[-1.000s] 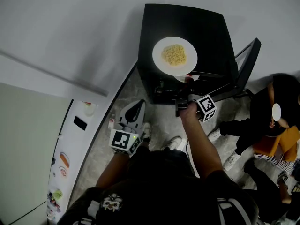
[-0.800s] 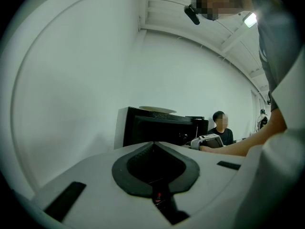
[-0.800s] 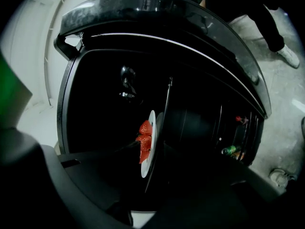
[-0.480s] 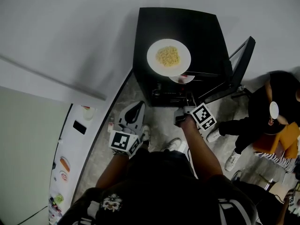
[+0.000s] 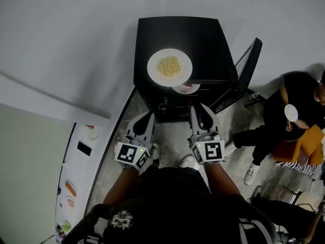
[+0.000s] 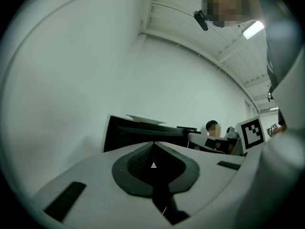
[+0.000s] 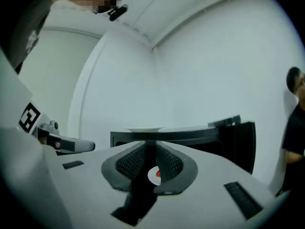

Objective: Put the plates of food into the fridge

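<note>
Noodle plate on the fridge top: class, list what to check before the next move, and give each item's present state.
1. Fridge door open: ok.
2. Noodle plate inside the fridge: not ok, it sits on top.
3. Red-food plate on a shelf inside: ok.
4. Left gripper free: ok, jaws together, empty.
5. Right gripper free: ok, jaws slightly apart, nothing held.
6. Shelf room for the noodle plate: cannot tell.

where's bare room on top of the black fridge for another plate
The black box-shaped fridge's top is bare behind and right of the round white plate of yellow noodles, out to the back and right edges. The front-left part is crowded: that plate sits there.
</note>
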Demonstrator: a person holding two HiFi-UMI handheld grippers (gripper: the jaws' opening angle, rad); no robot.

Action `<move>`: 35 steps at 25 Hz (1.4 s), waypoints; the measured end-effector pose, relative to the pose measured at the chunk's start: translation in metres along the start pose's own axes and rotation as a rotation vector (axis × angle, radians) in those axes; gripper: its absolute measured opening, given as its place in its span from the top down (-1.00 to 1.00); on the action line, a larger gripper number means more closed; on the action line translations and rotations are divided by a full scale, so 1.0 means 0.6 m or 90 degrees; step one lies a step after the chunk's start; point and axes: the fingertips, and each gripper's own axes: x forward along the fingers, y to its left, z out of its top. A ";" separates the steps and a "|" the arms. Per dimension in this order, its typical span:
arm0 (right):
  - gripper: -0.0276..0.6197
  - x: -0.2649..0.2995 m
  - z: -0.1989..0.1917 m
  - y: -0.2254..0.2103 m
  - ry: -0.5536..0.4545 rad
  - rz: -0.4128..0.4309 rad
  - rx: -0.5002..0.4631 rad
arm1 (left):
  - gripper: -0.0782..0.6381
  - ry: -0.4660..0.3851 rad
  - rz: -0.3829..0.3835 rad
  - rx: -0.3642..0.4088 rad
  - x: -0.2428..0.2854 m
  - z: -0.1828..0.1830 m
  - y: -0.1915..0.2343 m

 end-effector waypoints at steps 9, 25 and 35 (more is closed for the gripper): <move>0.84 -0.028 0.071 0.012 -0.040 -0.026 -0.122 | 0.72 -0.042 -0.017 -0.039 0.020 0.045 -0.025; 0.83 -0.015 0.088 0.055 -0.048 0.023 -0.110 | 0.72 -0.076 0.039 0.065 0.018 0.098 -0.029; 0.83 0.023 0.076 0.094 -0.013 0.081 -0.075 | 0.72 -0.068 0.077 0.090 -0.005 0.102 0.005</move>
